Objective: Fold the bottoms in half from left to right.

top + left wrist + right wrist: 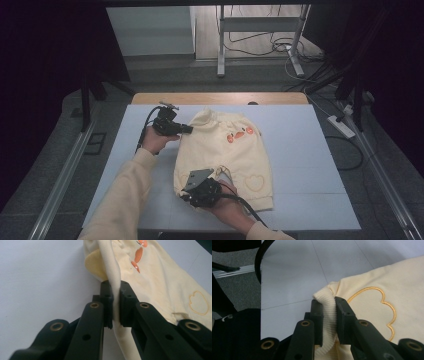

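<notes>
A cream-yellow child's garment (225, 150) lies flat on the white table (310, 165), with orange motifs (240, 135) near its far end and an outlined heart (254, 182) near its near end. My left gripper (189, 129) is at the garment's far left corner. In the left gripper view it (115, 285) is shut on a raised fold of the fabric (160, 277). My right gripper (185, 194) is at the near left corner. In the right gripper view it (328, 302) is shut on the ribbed cuff (328, 315), beside an orange outline stitched on the cloth (372, 280).
Bare white tabletop surrounds the garment on the left, right and near sides. A wooden strip (220, 98) runs along the table's far edge. On the floor lie a power strip (341, 126) and cables at the right. Metal rails (65, 170) flank the table.
</notes>
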